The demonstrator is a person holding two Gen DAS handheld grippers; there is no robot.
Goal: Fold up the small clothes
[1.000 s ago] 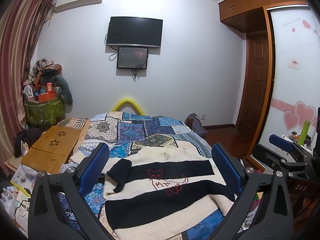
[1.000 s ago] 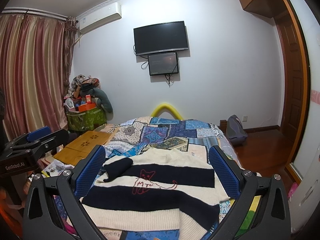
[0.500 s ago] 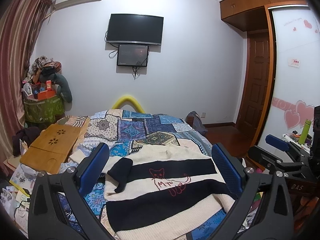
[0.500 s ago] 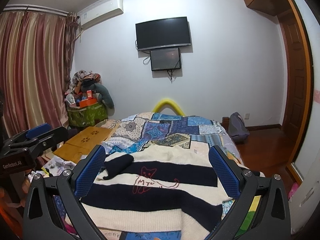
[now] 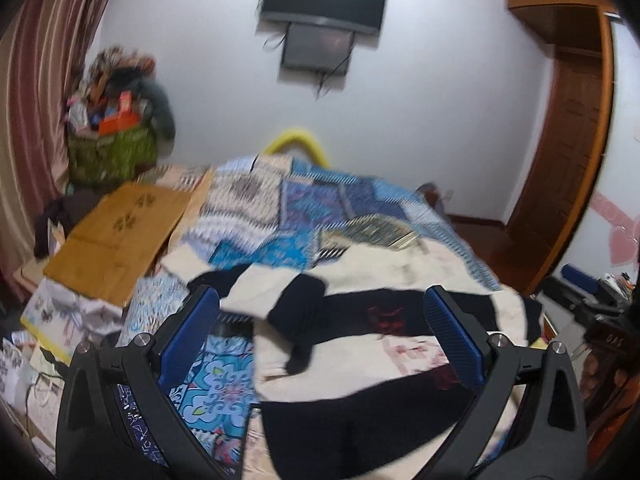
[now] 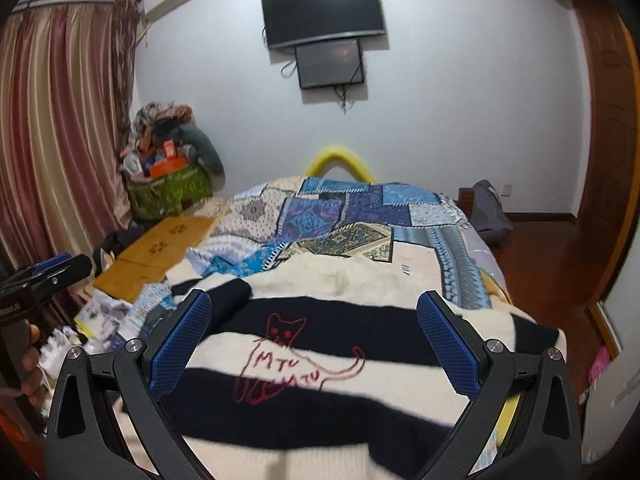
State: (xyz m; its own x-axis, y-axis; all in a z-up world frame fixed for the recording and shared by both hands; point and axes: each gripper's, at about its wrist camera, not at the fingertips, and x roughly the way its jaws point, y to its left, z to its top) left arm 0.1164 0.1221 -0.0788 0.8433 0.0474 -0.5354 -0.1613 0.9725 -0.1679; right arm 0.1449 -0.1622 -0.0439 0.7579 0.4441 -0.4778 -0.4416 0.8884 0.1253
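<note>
A cream and black striped sweater (image 6: 320, 360) with a red cat drawing lies spread on the patchwork bed; it also shows in the left wrist view (image 5: 360, 344). Its left sleeve, with a black cuff (image 5: 300, 312), is folded across the body. My left gripper (image 5: 324, 332) is open and empty, above the sweater's left side near that sleeve. My right gripper (image 6: 316, 340) is open and empty, above the middle of the sweater over the cat drawing. The left gripper's body also shows at the left edge of the right wrist view (image 6: 44, 280).
The patchwork quilt (image 6: 352, 208) covers the bed. A wooden lap table (image 5: 120, 236) lies at the bed's left, with papers and a green basket of clutter (image 5: 112, 148) beyond. A wooden door (image 5: 568, 152) and floor are to the right.
Both grippers have tilted down and moved closer to the sweater. The left view has swung left toward the folded sleeve. Jaws stay open.
</note>
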